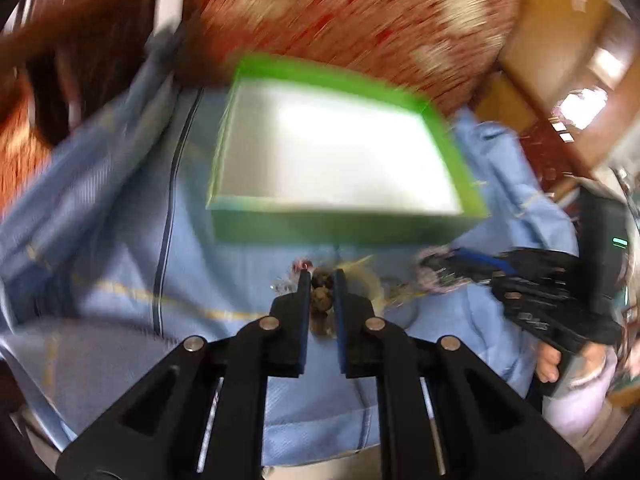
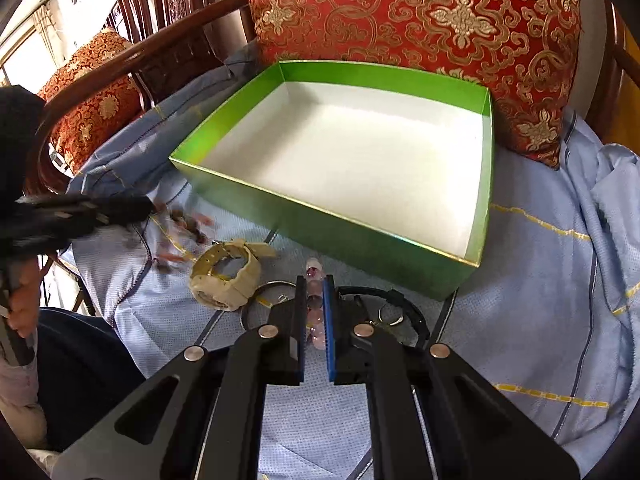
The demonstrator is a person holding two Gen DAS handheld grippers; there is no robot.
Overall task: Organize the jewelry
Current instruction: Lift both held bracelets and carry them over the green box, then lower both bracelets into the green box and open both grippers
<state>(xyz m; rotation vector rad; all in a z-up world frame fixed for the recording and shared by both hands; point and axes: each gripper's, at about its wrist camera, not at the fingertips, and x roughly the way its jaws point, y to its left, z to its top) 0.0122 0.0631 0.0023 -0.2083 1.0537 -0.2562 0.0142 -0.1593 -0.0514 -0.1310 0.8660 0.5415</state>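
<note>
Both grippers pinch beads just short of the empty green box [image 2: 332, 216] on the blue cloth [image 2: 540, 280]. The right gripper [image 2: 315, 292] fingers clamp a pink bead bracelet [image 2: 314, 312] running lengthwise between them; the left gripper [image 1: 322, 280] fingers grip a brown bead bracelet [image 1: 322, 298]. The box lies straight ahead, beyond both sets of fingers. A cream watch [image 2: 226, 276] rests left of the right gripper.

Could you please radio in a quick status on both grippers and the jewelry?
Left gripper shut on dark beaded bracelet. Right gripper shut on pink bead bracelet. Open green cardboard box empty. Beige wristwatch lies beside it.
</note>
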